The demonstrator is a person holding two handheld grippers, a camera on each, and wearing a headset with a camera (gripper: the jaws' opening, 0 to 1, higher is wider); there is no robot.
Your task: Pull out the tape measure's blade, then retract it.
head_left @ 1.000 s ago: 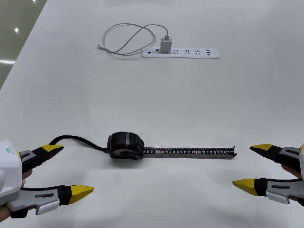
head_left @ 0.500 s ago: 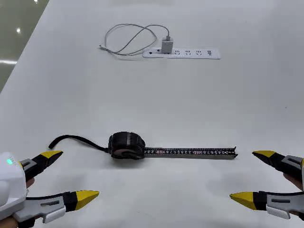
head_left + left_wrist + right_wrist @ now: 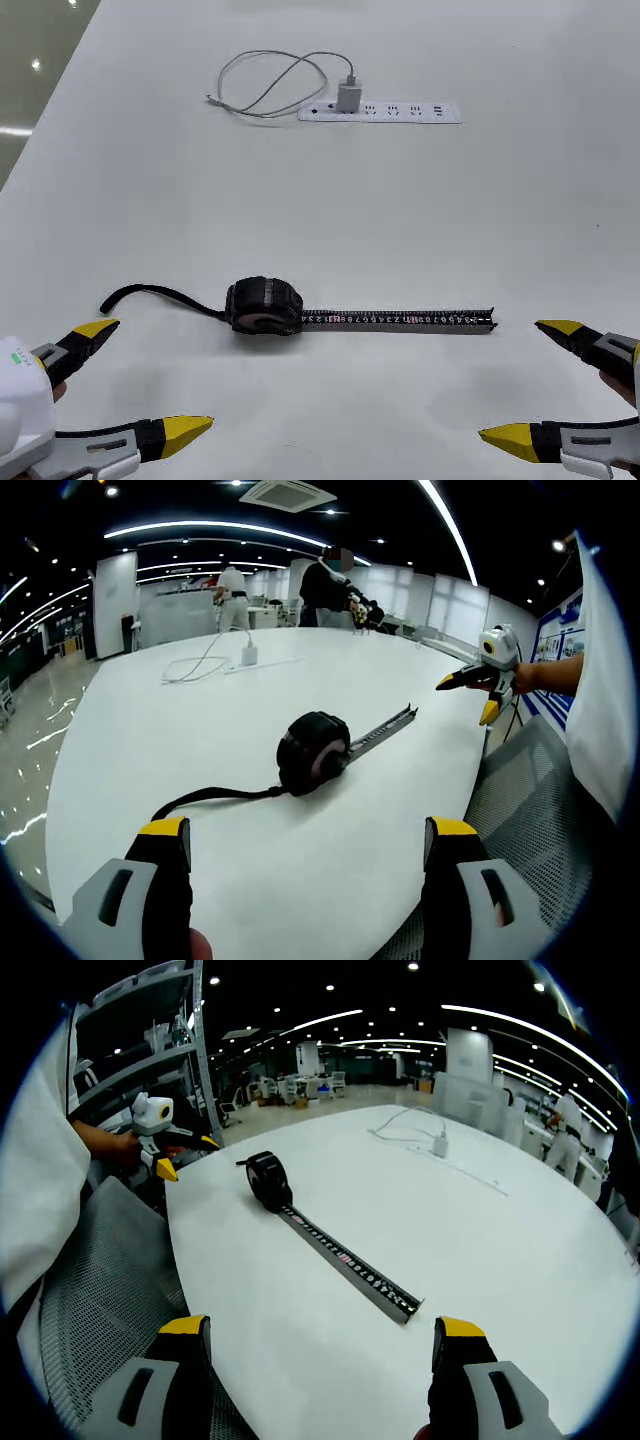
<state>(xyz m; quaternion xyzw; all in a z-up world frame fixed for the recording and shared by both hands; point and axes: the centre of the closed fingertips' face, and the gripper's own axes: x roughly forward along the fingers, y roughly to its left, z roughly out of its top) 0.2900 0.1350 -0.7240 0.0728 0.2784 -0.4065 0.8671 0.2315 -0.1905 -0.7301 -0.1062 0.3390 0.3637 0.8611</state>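
A black tape measure [image 3: 264, 305] lies on the white table [image 3: 330, 210], its blade [image 3: 398, 319] pulled out to the right and lying flat. A black wrist strap [image 3: 160, 295] trails off its left side. My left gripper [image 3: 140, 385] hovers open at the near left, short of the strap. My right gripper [image 3: 545, 385] is open at the near right, just past the blade's end hook [image 3: 492, 320]. In the left gripper view the tape measure [image 3: 313, 752] sits ahead between my yellow fingertips [image 3: 163, 829]. In the right gripper view the blade [image 3: 345, 1261] runs toward the case [image 3: 268, 1179].
A white power strip [image 3: 380, 110] with a plugged charger [image 3: 348, 96] and looped white cable [image 3: 275, 85] lies at the far side of the table. The table's left edge borders a glossy floor [image 3: 40, 60]. A mesh chair [image 3: 95, 1280] stands near the table edge.
Both grippers have drawn back toward me and slightly lower in the picture, still open. The tape measure and its extended blade have not moved.
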